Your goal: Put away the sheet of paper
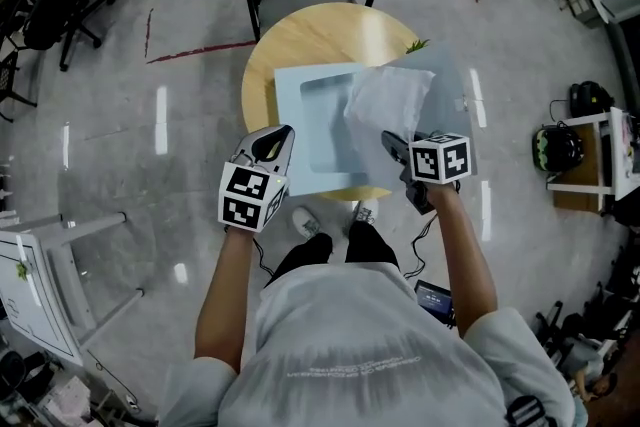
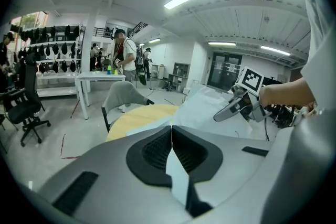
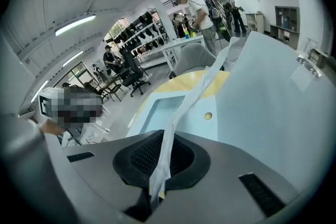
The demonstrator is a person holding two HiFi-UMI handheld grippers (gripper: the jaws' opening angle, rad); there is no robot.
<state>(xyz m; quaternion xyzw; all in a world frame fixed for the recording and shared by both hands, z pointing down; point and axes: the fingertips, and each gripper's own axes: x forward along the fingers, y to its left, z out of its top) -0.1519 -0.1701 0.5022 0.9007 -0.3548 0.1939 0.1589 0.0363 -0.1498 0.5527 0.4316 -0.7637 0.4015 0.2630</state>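
The sheet of paper [image 1: 390, 100] hangs over the open blue folder [image 1: 298, 90], its near edge clamped in the right gripper [image 1: 394, 145] jaws. Left gripper [image 1: 278, 143] jaws are pinched on the folder's edge, steadying it on the tabletop [image 1: 300, 30]. Insertion's on, I'd say. Next, the sheet's far edge needs guiding into the pocket.

**A:** The table [image 1: 310, 30] top looks like pale wood, smooth, with a soft sheen. The folder [image 1: 300, 120]?

**B:** Light blue and matt; probably plastic, though that's hard to tell. The sheet of paper [image 1: 385, 105] is thin, white, matt.

**A:** The floor [image 1: 130, 125]?

**B:** Glossy polished grey. The right gripper [image 3: 164, 131] has a matt grey plastic shell, and its pads [image 3: 138, 162] are black and ribbed.
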